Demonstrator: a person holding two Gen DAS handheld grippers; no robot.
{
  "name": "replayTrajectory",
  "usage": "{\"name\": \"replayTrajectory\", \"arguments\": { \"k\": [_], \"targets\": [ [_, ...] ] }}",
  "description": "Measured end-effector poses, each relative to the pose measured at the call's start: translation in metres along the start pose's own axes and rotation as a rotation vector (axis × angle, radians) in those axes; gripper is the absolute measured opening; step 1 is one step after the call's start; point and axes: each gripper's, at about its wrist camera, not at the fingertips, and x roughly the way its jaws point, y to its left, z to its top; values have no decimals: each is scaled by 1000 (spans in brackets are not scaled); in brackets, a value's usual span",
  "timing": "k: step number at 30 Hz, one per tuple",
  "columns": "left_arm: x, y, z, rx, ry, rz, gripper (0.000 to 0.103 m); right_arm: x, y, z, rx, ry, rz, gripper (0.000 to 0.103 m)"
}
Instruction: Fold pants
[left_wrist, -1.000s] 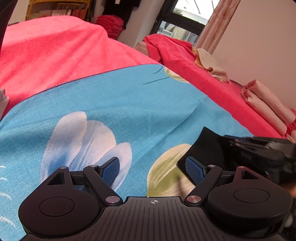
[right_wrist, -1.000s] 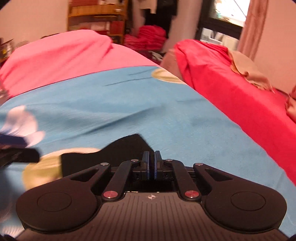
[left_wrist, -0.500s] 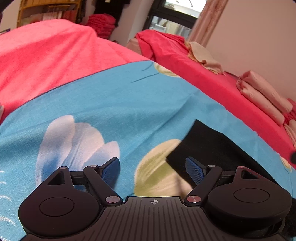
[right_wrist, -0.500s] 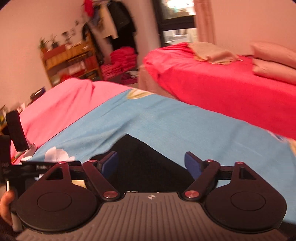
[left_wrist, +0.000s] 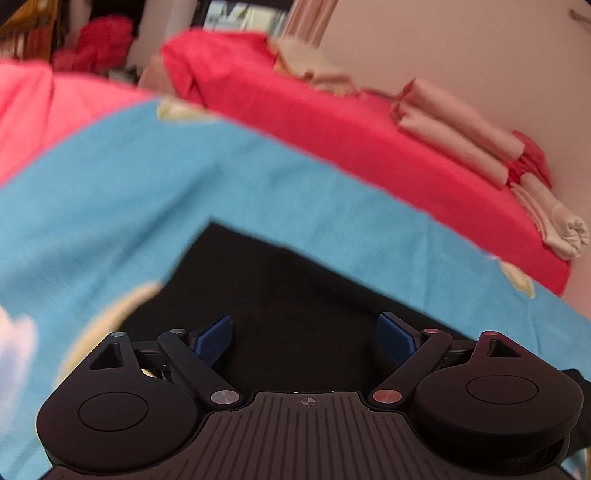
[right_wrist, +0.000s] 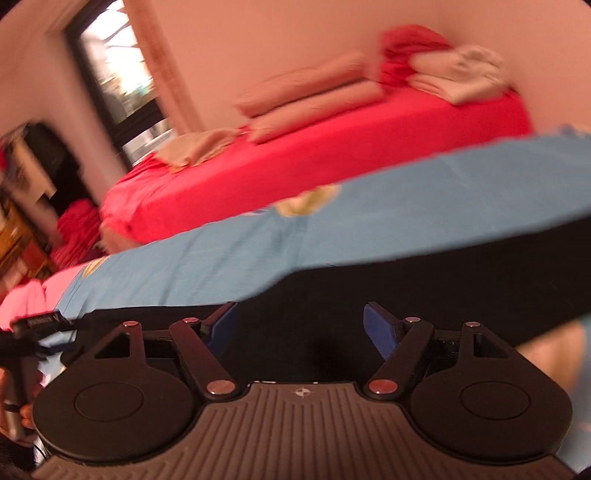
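Black pants (left_wrist: 295, 295) lie flat on the blue sheet (left_wrist: 110, 203), we're between folds: left gripper (left_wrist: 306, 338) wide open and empty, right gripper (right_wrist: 300, 326) closing on nothing, next we need a fresh edge grip.

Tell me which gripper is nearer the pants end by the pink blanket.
Left. The left gripper hovers open over that end of the pants; the right gripper, jaws closing on nothing, is over the pants farther along.

Warm dim indoor light, bright window (right_wrist: 118, 70) glare, heavy motion blur (fisheye-bent edges)
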Motion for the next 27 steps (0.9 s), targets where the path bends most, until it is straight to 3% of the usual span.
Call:
{"name": "replayTrajectory", "arguments": {
  "k": [1, 2, 4, 7, 11, 14, 17, 18, 19, 20, 23, 25, 26, 27],
  "targets": [
    [10, 4, -8, 3, -26, 3, 103, -11, -20, -5, 44, -5, -30, 78],
    [8, 5, -19, 54, -111, -18, 103, -23, -41, -10, 94, -15, -71, 78],
    [9, -4, -26, 126, -120, 4, 103, -47, -84, -18, 187, -54, -166, 79],
    [11, -5, -26, 129, -124, 11, 103, -64, -146, -21, 389, -94, -320, 81],
    [7, 0, -25, 103, -136, -18, 103, -47, -189, -13, 493, -139, -268, 80],
    [7, 2, -24, 82, -145, -37, 103, -20, -189, 3, 401, -178, -272, 84],
    [6, 1, -24, 84, -148, -36, 103, 0, -192, 8, 372, -207, -273, 83],
    [7, 0, -24, 88, -148, -33, 103, 4, -190, 10, 354, -201, -291, 74],
    [7, 0, -24, 93, -148, -29, 103, 6, -189, 13, 330, -175, -316, 20],
    [7, -1, -24, 98, -148, -24, 103, 2, -190, 17, 323, -152, -293, 22],
    [8, -3, -25, 115, -147, -18, 103, -30, -204, 25, 350, -300, -304, 21],
    [8, -6, -26, 137, -139, -47, 103, -23, -233, 22, 482, -253, -350, 21],
    [9, -8, -27, 151, -137, -41, 103, -17, -241, 18, 500, -221, -357, 21],
    [10, -10, -27, 161, -136, -33, 103, -18, -242, 15, 495, -247, -338, 21]
  ]
}}
